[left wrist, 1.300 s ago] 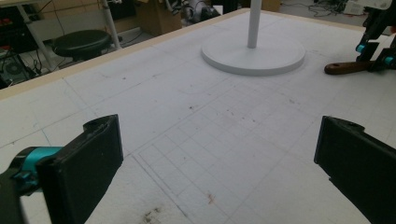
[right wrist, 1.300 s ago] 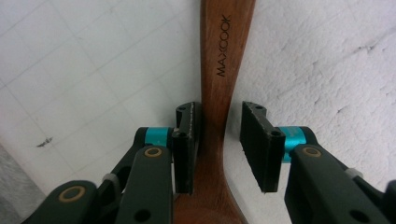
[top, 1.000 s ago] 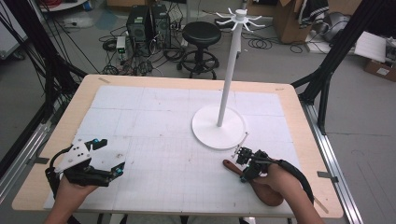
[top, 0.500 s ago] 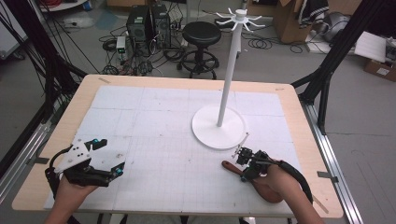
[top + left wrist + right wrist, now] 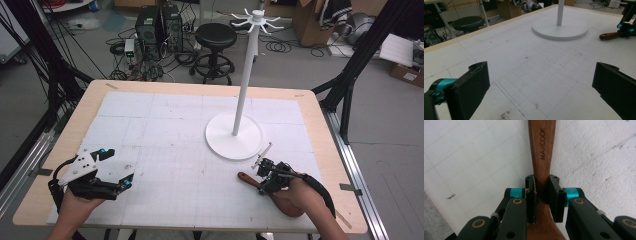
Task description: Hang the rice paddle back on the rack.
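Observation:
A brown wooden utensil (image 5: 246,178) lies on the white gridded mat near the front right. Its handle (image 5: 542,142), stamped MAXCOOK, runs away from my right gripper (image 5: 542,187), whose jaws are shut on it where it widens. Seen from above, that right gripper (image 5: 263,175) sits just in front of the round base (image 5: 234,136) of a white stand whose pole (image 5: 245,85) carries hooks at the top. My left gripper (image 5: 119,166) rests at the front left, wide open (image 5: 544,85) with bare mat between its jaws. The utensil's handle tip (image 5: 607,36) also shows at the right of the left gripper view.
The mat (image 5: 175,130) covers most of the wooden table (image 5: 90,100). Behind the table stand a black stool (image 5: 215,37), computer towers (image 5: 157,22), cables and cardboard boxes (image 5: 310,20). Black frame legs (image 5: 360,55) flank the table.

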`<state>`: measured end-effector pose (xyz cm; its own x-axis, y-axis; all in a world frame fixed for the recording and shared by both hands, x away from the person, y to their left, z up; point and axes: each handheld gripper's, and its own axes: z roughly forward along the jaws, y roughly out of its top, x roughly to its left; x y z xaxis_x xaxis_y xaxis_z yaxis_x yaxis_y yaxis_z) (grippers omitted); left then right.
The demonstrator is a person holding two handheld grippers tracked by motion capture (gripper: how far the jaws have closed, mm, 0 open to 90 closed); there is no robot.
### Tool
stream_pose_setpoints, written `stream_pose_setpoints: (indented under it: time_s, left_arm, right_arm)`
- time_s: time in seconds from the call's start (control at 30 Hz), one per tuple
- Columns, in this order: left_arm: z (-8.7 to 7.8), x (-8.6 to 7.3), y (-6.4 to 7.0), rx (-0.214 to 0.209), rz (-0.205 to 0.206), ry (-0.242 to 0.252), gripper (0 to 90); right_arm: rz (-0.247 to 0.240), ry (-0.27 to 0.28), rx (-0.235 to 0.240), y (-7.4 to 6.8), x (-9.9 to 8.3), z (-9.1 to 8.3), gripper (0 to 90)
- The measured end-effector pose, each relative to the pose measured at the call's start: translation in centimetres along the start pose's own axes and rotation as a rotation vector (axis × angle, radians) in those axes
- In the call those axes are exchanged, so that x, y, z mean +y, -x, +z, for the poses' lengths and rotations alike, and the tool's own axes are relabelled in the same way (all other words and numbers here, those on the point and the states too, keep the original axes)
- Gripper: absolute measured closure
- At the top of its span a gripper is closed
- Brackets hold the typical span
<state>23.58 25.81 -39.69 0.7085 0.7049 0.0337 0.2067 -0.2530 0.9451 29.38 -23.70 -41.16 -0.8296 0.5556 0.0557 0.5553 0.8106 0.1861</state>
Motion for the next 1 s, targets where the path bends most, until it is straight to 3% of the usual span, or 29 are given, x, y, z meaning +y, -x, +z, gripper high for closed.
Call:
stream_pose_setpoints:
  time_s: [0.43,0.77,1.0]
  left_arm:
    - [0.0,0.0,0.0,0.003,0.002,0.003,1.8]
    - [0.0,0.0,0.0,0.004,-0.001,0.004,1.7]
    - [0.0,0.0,0.0,0.006,-0.003,0.007,1.7]
  right_arm:
    - [-0.022,0.045,0.037,0.2,-0.6,-0.3,79.0]
    - [0.02,0.211,0.101,0.9,-2.0,-1.7,79.0]
    - [0.03,0.283,0.121,1.3,-2.9,-2.2,79.0]
